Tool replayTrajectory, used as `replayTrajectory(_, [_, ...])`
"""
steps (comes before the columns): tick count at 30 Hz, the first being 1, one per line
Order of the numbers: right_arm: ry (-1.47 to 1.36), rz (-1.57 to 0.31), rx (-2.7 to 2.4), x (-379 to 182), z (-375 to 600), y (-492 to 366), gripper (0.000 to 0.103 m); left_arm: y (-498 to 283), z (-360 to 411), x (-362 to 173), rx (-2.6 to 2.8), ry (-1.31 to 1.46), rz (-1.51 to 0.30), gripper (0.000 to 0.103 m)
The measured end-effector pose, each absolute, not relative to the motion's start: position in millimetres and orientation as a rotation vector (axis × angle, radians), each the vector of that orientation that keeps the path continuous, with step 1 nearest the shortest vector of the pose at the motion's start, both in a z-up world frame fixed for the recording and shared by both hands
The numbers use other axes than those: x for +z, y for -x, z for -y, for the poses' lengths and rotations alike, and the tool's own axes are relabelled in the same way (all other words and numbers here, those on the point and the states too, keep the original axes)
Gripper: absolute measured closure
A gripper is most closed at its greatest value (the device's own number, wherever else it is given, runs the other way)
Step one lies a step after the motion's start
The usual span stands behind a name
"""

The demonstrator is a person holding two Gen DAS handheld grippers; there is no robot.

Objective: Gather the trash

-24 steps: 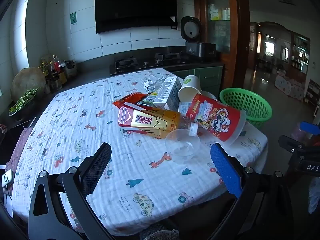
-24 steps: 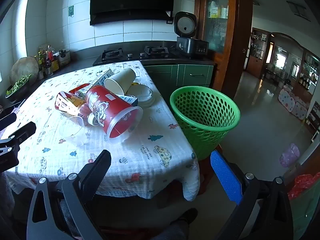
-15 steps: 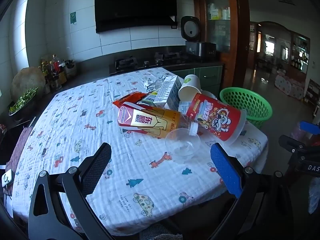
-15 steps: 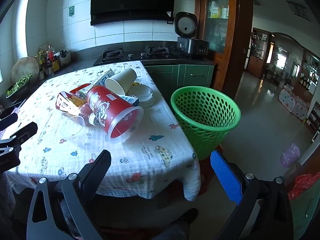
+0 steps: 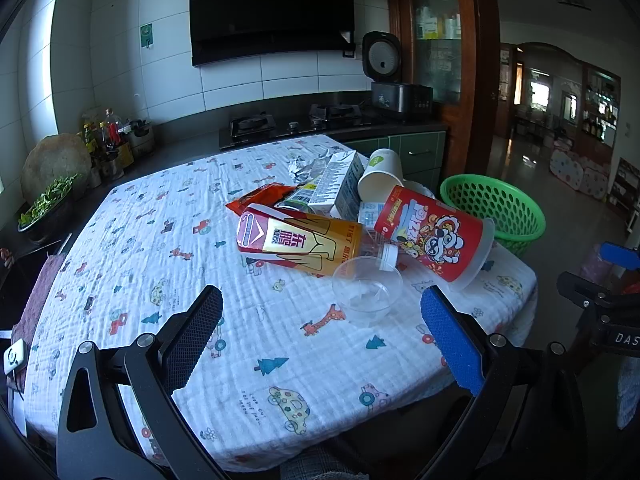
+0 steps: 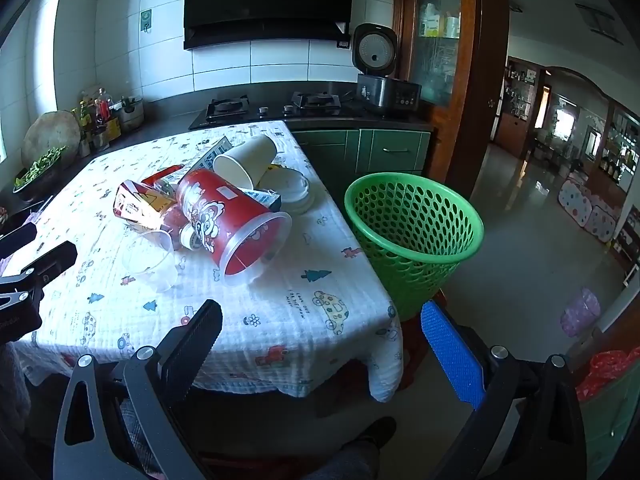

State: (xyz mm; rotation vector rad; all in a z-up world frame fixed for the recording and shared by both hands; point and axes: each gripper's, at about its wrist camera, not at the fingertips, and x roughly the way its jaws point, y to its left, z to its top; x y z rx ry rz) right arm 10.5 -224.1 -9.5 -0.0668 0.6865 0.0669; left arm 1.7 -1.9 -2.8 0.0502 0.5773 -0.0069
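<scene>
A heap of trash lies on the cloth-covered table (image 5: 168, 264): a yellow and red drink carton (image 5: 298, 242), a big red cartoon cup (image 5: 434, 234) on its side, a clear plastic cup (image 5: 366, 290), a white paper cup (image 5: 380, 172), a grey carton (image 5: 340, 182) and a red wrapper (image 5: 262, 200). My left gripper (image 5: 320, 316) hangs open over the table's near part, short of the heap. My right gripper (image 6: 320, 328) stands open above the table's near right corner, nothing between its fingers. The red cup (image 6: 228, 220) and green perforated basket (image 6: 414, 232) lie ahead of it.
The green basket (image 5: 496, 210) stands on the floor off the table's right side. Behind the table run a dark counter with a gas hob (image 5: 294, 122) and a rice cooker (image 5: 390, 76). Bottles and a bowl of greens (image 5: 44, 208) sit at far left.
The right wrist view has shifted slightly, so the basket and cups sit a little further right. The left view is unchanged.
</scene>
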Motion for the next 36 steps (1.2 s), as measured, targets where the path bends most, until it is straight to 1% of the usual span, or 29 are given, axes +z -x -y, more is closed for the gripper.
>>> replayTrajectory(36, [0.087,-0.691,0.091,-11.9,216.5,-16.5,0.006,-8.1,-7.3,-3.8,0.012,-0.052,-0.585,0.005])
